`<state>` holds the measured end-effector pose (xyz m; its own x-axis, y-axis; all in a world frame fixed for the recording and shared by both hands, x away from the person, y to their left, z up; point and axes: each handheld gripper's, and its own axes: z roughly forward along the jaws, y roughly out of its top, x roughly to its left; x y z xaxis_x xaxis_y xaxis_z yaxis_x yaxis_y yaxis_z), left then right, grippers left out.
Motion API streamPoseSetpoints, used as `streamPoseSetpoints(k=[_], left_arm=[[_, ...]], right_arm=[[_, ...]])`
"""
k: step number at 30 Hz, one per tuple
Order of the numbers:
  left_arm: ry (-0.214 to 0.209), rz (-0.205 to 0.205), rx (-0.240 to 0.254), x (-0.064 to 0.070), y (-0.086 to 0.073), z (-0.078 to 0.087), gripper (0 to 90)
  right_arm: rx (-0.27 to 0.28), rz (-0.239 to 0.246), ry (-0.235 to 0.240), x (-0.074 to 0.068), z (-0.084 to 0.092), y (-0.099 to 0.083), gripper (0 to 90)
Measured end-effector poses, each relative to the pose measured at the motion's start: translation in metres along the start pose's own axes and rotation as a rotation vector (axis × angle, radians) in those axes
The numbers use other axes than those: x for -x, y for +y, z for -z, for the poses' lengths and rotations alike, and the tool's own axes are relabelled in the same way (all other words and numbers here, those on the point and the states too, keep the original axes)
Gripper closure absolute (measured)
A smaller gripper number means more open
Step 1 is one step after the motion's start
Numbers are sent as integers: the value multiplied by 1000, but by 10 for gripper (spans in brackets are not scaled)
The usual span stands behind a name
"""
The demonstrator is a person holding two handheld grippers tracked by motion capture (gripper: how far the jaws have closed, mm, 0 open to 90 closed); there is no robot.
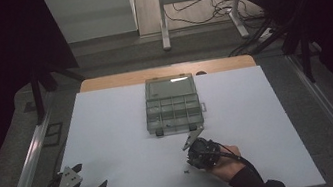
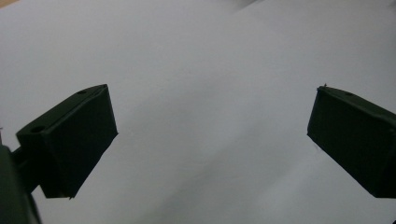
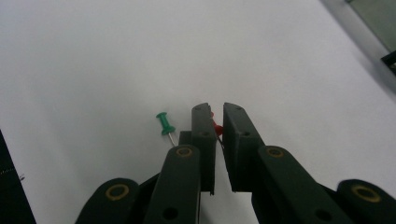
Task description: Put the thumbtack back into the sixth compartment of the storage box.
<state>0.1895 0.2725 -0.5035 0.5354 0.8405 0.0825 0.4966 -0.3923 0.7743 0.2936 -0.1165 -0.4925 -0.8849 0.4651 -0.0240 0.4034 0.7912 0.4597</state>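
My right gripper [image 3: 217, 109] is shut on a small red pushpin [image 3: 216, 127], which shows in the narrow gap between its two pads. A green pushpin [image 3: 164, 122] lies on the white mat just left of those jaws, apart from them. In the high view the right gripper [image 1: 189, 163] points down at the mat in front of the box, with the pins as a tiny dark speck [image 1: 186, 171]. My left gripper [image 1: 90, 176] rests at the mat's near left corner. Its jaws [image 2: 212, 93] stand wide open over bare mat.
A clear plastic organizer box [image 1: 172, 105] with several compartments and a raised lid sits at the middle back of the white mat [image 1: 110, 133]. Metal rails [image 1: 28, 161] run along both sides of the table. Cables and a stand's legs lie beyond the far edge.
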Motion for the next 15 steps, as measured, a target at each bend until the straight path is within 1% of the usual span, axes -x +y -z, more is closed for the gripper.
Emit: streamPoseSetpoints(k=[4, 15], left_arm=[[0, 0, -1, 0, 0, 0, 16], [1, -5, -5, 0, 0, 0, 17]], right_arm=[[15, -13, -3, 3, 3, 1, 834], [62, -24, -17, 9, 11, 7, 834]])
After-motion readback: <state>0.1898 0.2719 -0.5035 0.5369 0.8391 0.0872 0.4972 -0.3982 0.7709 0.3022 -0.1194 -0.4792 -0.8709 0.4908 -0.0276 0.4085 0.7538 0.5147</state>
